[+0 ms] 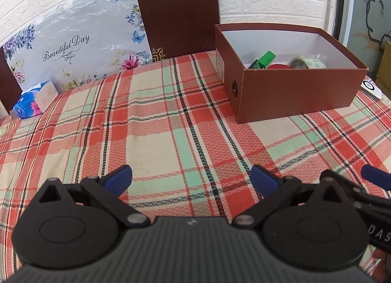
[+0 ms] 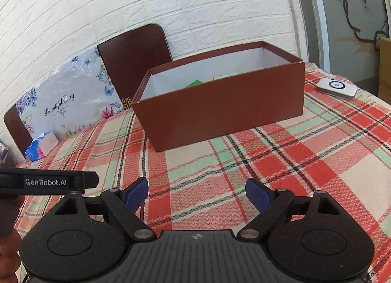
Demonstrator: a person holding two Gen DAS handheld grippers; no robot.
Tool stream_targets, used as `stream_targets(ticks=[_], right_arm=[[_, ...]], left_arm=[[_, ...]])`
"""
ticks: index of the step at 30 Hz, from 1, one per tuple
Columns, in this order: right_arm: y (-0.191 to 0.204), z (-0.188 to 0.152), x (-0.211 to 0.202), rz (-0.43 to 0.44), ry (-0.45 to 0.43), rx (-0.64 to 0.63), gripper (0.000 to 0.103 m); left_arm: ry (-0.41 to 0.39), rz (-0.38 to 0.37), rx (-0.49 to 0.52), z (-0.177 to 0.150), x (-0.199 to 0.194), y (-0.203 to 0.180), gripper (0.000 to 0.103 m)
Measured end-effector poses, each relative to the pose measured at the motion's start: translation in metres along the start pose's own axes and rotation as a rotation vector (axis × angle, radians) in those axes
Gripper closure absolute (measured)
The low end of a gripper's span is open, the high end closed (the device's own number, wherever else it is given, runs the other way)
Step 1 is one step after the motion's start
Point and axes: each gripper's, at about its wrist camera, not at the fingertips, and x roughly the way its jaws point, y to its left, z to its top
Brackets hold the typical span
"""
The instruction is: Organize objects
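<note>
While both grippers hover low over the plaid tablecloth (image 1: 171, 111), an open reddish-brown cardboard box (image 1: 293, 92) stands on the cloth beyond them, and it serves as the landmark for everything else. Inside the box, against its white lining, lie a green carton (image 1: 265, 59), a roll of clear packing tape (image 1: 305, 62) beside it, and a red object (image 1: 278, 66) between the two, only partly visible over the near wall. The left gripper (image 1: 191, 177) sits on the near side of the box, its blue-padded jaws spread wide with nothing but cloth between them. The right gripper (image 2: 196, 192) is also short of the box, facing its long brown side, and its jaws stand wide apart and empty too. From the right wrist view only a sliver of the green carton shows over the box's rim. Just to the right of the box a small white device (image 2: 337, 88) with a dark ring lies on the cloth. Behind the box to the left a dark brown chair back (image 1: 178, 16) stands against the white brick wall (image 2: 171, 1), with a floral printed sheet (image 1: 73, 45) leaning further left and a blue tissue pack (image 1: 31, 102) at the far left edge of the cloth.
</note>
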Motion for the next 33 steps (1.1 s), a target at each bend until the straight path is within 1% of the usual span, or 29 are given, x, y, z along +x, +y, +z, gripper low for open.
stream_targets(ticks=[9, 18, 33], right_arm=[[0.0058, -0.0050, 0.0031, 0.011, 0.022, -0.027, 0.015], [0.0093, -0.0064, 0.0027, 0.019, 0.022, -0.036, 0.015], [0.0087, -0.0067, 0.0053, 0.010, 0.020, -0.031, 0.015]], left_arm=[[0.000, 0.009, -0.001, -0.0011, -0.0013, 0.0008, 0.000], [-0.010, 0.015, -0.003, -0.0020, -0.0030, 0.0023, 0.000], [-0.002, 0.021, 0.009, -0.0014, 0.0002, -0.0007, 0.000]])
